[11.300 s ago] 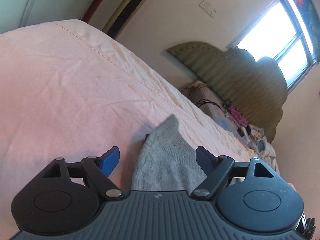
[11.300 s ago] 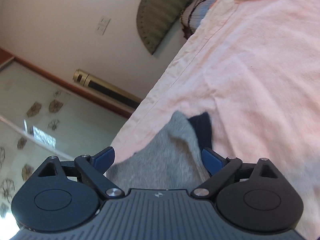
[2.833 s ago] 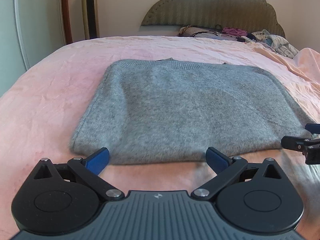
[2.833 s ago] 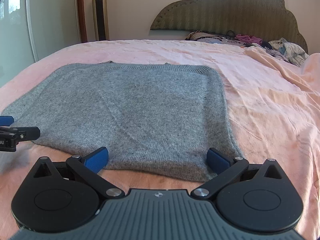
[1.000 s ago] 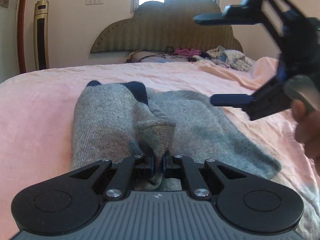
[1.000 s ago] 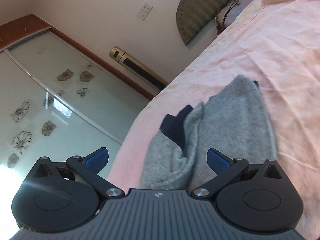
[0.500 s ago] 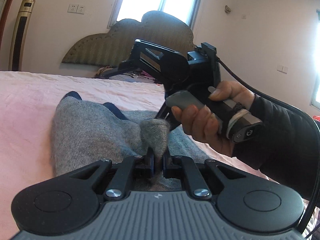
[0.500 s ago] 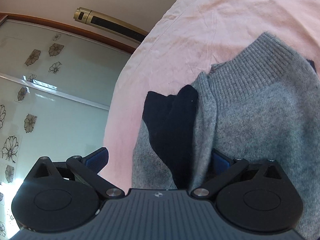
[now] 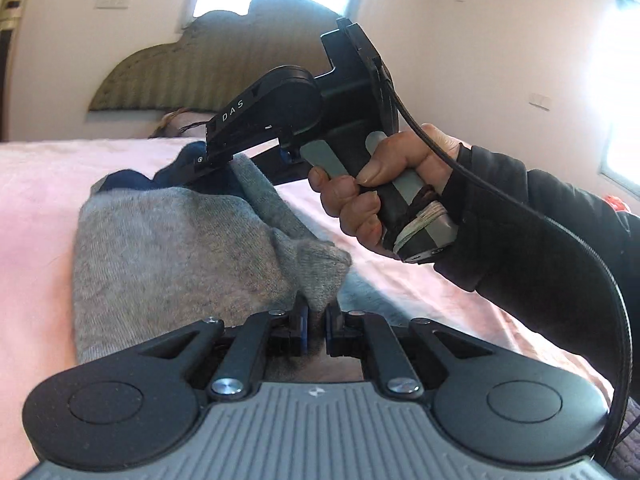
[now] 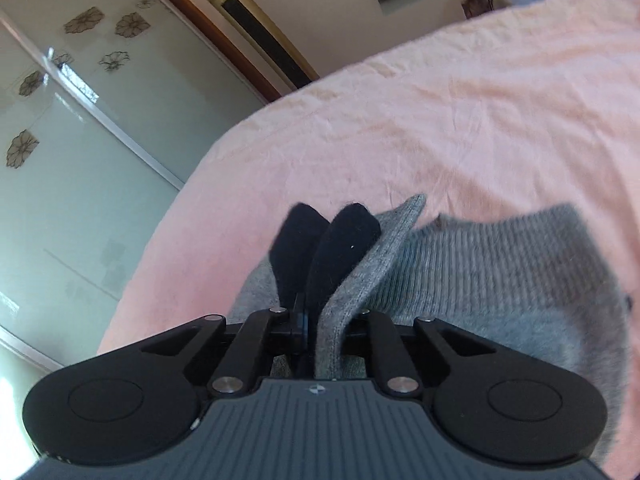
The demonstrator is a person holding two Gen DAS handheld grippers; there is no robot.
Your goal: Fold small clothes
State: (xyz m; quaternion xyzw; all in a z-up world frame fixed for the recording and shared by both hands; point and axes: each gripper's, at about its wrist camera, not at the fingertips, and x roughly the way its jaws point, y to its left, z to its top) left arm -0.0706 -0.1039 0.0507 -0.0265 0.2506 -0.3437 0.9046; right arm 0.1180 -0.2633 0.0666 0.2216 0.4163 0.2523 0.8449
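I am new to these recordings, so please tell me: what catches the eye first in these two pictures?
In the left wrist view, the person's right hand holding the black right gripper fills the centre. Below it, the left gripper is shut on a corner of the grey sweater, which lies bunched on the pink bedsheet.

Each set of tongs is built from a ribbed grey central plate flanked by two black round housings, with black linkage arms fixed by silver screws. The left tongs (image 9: 316, 326) carry blue pads. The right tongs (image 10: 316, 328) are marked "DAS" in white; a black cable trails rearward. The right hand (image 9: 372, 196) shows bare skin and a black sleeve.
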